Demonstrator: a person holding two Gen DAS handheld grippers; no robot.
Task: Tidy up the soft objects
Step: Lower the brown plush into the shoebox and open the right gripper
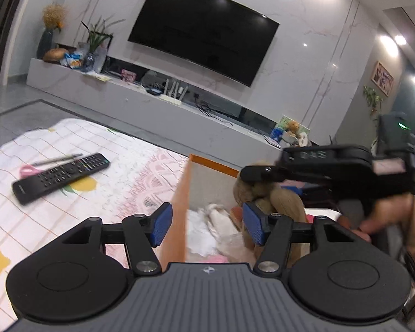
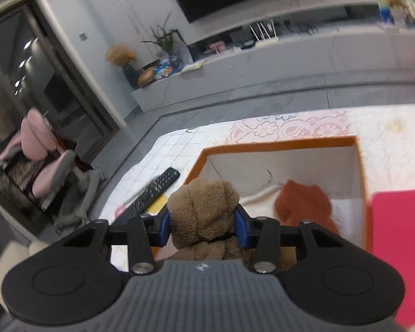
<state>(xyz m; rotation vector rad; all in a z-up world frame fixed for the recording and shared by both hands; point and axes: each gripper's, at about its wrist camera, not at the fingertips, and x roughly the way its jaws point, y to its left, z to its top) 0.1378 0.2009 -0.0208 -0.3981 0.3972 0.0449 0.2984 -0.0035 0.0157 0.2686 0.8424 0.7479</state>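
A: What does the right gripper (image 2: pixel 204 228) have between its blue pads (image 2: pixel 239 225)?

B: It is clenched on a tan teddy bear (image 2: pixel 204 213). The pads press into the plush from both sides, and the bear's body hangs below them toward the camera.

A: Where is the bear relative to the box?

B: It is held over the near left corner of the orange-rimmed box (image 2: pixel 279 141). In the left wrist view the same bear (image 1: pixel 262 193) hangs from the right gripper (image 1: pixel 251 173) just above the box's (image 1: pixel 207 161) contents.

A: What already lies inside?

B: A rust-orange soft thing (image 2: pixel 304 203) sits against the near wall, with a cream-white cloth (image 2: pixel 258 197) beside it. The left view shows white and pale plush (image 1: pixel 218 221) in the bottom, blurred, so the pieces cannot be told apart.

A: And the left gripper (image 1: pixel 206 224)?

B: Released. Its pads stand well apart with nothing between them, poised over the box's left wall.

A: What carries the box?

B: A table under a checked cloth with lemon prints (image 1: pixel 77 144). A black remote (image 1: pixel 61 177) lies on it near the left edge, well apart from the box, with a pen (image 1: pixel 56 160) just behind it and something pink (image 1: pixel 27 170) partly under the remote.

A: Anything at the right?

B: A bright pink flat sheet (image 2: pixel 398 249) lies just beside the box's right wall.
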